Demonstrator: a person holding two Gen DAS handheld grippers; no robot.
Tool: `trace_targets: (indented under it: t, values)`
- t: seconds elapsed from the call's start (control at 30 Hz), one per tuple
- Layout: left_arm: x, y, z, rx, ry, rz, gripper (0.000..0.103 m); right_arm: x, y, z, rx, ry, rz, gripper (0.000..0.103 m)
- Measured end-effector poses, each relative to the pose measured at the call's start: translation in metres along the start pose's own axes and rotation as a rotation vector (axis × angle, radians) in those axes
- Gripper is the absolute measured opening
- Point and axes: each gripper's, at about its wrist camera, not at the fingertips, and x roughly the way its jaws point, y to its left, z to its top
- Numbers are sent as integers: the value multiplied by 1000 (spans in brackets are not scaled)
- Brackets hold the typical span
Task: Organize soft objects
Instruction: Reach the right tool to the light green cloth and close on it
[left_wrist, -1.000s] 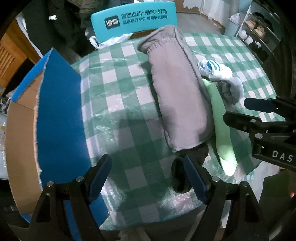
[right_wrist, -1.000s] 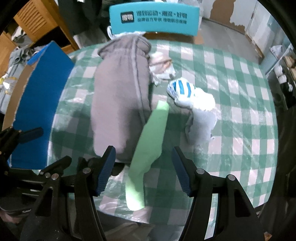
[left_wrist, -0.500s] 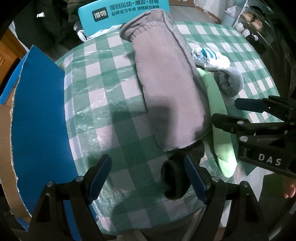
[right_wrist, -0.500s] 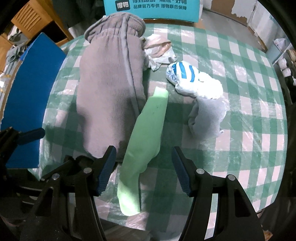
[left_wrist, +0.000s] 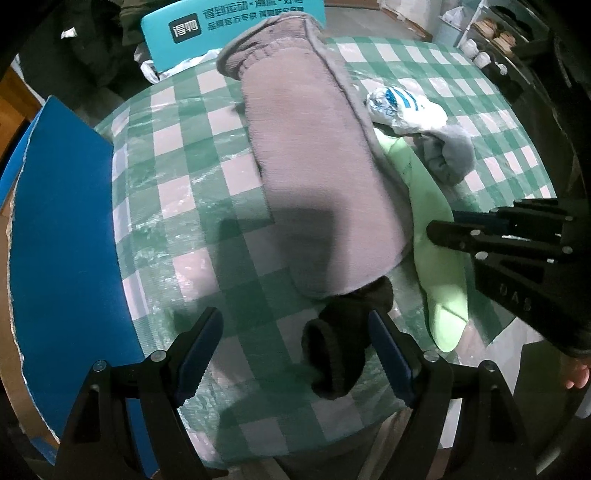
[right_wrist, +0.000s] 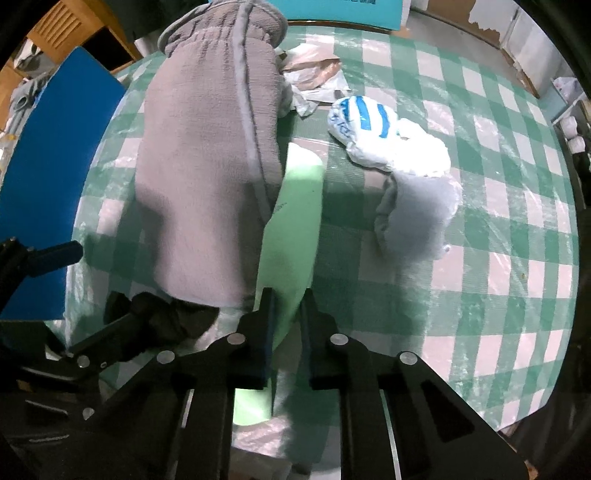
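A long grey knitted garment (left_wrist: 317, 177) lies across the checked table (left_wrist: 192, 236); it also shows in the right wrist view (right_wrist: 207, 177). A light green sock (right_wrist: 295, 229) lies beside it, also in the left wrist view (left_wrist: 436, 258). My right gripper (right_wrist: 288, 321) is shut on the green sock near its lower part. A black sock (left_wrist: 347, 339) lies at the grey garment's near end, between the fingers of my open left gripper (left_wrist: 295, 339). A white-and-blue sock (right_wrist: 369, 129) and a grey sock (right_wrist: 417, 214) lie to the right.
A blue-faced cardboard box (left_wrist: 62, 236) stands at the table's left edge. A teal chair back (left_wrist: 221, 26) is behind the table. Crumpled plastic and paper (right_wrist: 314, 77) lie by the garment's far end. Shelves (left_wrist: 491, 33) stand at far right.
My right gripper moved forward and closed on the green sock. My left gripper moved in so that the black sock now sits between its open fingers.
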Motion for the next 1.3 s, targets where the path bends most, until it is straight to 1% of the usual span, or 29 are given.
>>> trace_targets:
  t: [0.13,0.23,0.33,0.5,0.57,0.63,0.7,0.73,0.77,0.87,1.0,1.1,1.17,1.23,1.3]
  values:
    - [1,-5,-2,12,3,-11,83,-3,-10,-3,7,4,-36,12]
    - [5,-7,0,19,7,-17,88,-4,-21,-7,19,6,-60,11]
    - [7,-11,0,26,14,-22,88,-8,-35,-9,35,1,-81,11]
    - [12,-15,0,38,27,-22,88,-15,-48,-11,68,-18,-42,13]
    - [15,-17,1,41,33,-24,88,-18,-47,-10,66,-24,-22,32]
    - [19,-18,3,42,40,-27,88,-23,-46,-3,55,-31,-17,36]
    - [24,-19,4,41,49,-28,88,-24,-44,-3,46,-30,-13,43]
    - [28,-19,5,40,57,-29,88,-24,-41,-5,43,-30,-11,51]
    - [31,-19,5,38,63,-28,88,-24,-43,-7,37,-29,-10,54]
    - [36,-20,4,36,74,-25,88,-21,-40,-9,21,-17,-13,58]
    - [41,-19,6,29,75,-28,88,-12,-32,-9,13,7,-22,58]
    - [41,-17,5,24,74,-42,85,-8,-31,-8,6,15,-27,58]
    - [41,-18,4,32,71,-51,75,-7,-29,-7,-2,16,-30,58]
    - [42,-20,0,48,70,-45,69,6,-12,0,-6,18,-36,58]
    - [41,-23,-2,65,63,-49,61,11,-10,1,-6,22,-40,58]
